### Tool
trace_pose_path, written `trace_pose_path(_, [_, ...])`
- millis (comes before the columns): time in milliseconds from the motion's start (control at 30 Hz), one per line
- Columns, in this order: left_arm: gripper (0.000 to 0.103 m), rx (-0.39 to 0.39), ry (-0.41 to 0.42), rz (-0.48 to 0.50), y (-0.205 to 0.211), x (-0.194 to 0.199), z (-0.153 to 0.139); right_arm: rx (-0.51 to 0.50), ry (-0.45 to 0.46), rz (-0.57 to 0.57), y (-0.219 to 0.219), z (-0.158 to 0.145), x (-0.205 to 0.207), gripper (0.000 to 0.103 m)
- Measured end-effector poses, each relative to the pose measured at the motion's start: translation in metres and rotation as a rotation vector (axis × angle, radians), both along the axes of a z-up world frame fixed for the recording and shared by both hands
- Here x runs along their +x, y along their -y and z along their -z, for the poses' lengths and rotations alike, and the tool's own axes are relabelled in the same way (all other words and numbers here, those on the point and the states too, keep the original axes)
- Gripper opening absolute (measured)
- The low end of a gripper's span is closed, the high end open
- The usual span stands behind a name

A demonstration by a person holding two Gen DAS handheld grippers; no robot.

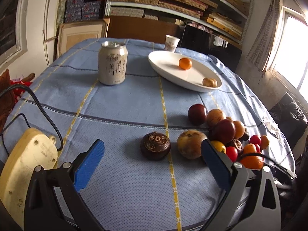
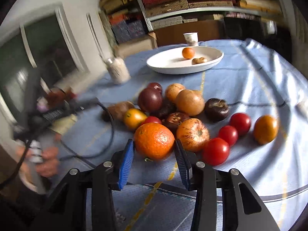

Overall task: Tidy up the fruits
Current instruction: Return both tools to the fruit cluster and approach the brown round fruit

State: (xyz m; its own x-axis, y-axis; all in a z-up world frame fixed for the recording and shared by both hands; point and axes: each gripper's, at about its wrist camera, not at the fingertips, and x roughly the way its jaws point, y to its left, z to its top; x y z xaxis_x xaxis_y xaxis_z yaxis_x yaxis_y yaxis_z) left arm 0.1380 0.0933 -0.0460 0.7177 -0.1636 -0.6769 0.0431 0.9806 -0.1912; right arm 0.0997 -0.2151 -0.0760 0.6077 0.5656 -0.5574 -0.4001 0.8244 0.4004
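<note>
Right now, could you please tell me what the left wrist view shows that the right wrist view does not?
Only the left view shows the open left claw and a cream plastic block. Only the right view shows the right claw around the large orange. Both show the white plate, can and paper cup.

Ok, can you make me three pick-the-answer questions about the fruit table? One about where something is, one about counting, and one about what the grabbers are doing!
1. Where is the paper cup?
A. behind the white plate
B. on the plate
C. beside the fruit pile

2. How many fruits lie on the plate?
A. none
B. two
C. five

3. What is the right gripper doing?
A. holding the can
B. shut on nothing
C. closed around the big orange

Answers:
1 A, the cup stands at the far table edge past the plate.
2 B, a small orange and a brown fruit.
3 C, both blue pads touch the orange's sides.
</note>
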Motion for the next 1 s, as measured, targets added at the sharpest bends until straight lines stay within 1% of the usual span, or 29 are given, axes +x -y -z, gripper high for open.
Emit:
trace_pose_path(33, [0.098, -0.009, -0.018, 0.014, -0.002, 0.003, 0.002, 0.022, 0.002, -0.005, 0.004, 0.000, -0.001, 0.043])
trace_pose_path(100, [0.098, -0.018, -0.056, 0.050, -0.007, 0.011, 0.007, 0.027, 0.004, -0.011, 0.005, 0.000, -0.002, 0.044])
trace_pose_path(233, [0.098, 0.023, -0.067, 0.069, -0.017, 0.017, 0.011, 0.009, 0.039, -0.026, 0.000, -0.003, -0.007, 0.044])
trace_pose_path(333, [0.098, 0.040, -0.083, 0.122, -0.015, 0.022, 0.014, -0.002, 0.070, -0.034, -0.002, -0.005, -0.012, 0.044])
trace_pose_path(400, [0.098, 0.079, -0.089, 0.167, -0.008, 0.024, 0.015, -0.006, 0.070, -0.032, -0.001, -0.005, -0.013, 0.044])
trace_pose_path(467, [0.098, 0.140, -0.096, 0.224, 0.004, 0.027, 0.017, -0.003, 0.057, -0.028, 0.000, -0.004, -0.012, 0.044])
trace_pose_path(567, [0.098, 0.237, -0.097, 0.265, 0.018, 0.031, 0.019, 0.008, 0.050, -0.028, 0.002, -0.004, -0.011, 0.044])
trace_pose_path(633, [0.098, 0.274, -0.103, 0.279, 0.023, 0.035, 0.021, 0.007, 0.051, -0.028, 0.002, -0.003, -0.011, 0.044])
trace_pose_path(733, [0.098, 0.264, -0.110, 0.296, 0.022, 0.041, 0.021, 0.004, 0.054, -0.028, 0.002, -0.004, -0.012, 0.044])
trace_pose_path(867, [0.098, 0.263, -0.102, 0.277, 0.018, 0.046, 0.021, 0.006, 0.056, -0.033, 0.003, -0.004, -0.012, 0.044])
trace_pose_path(1000, [0.098, 0.238, -0.097, 0.283, 0.015, 0.048, 0.021, 0.014, 0.066, -0.037, 0.004, -0.005, -0.012, 0.044])
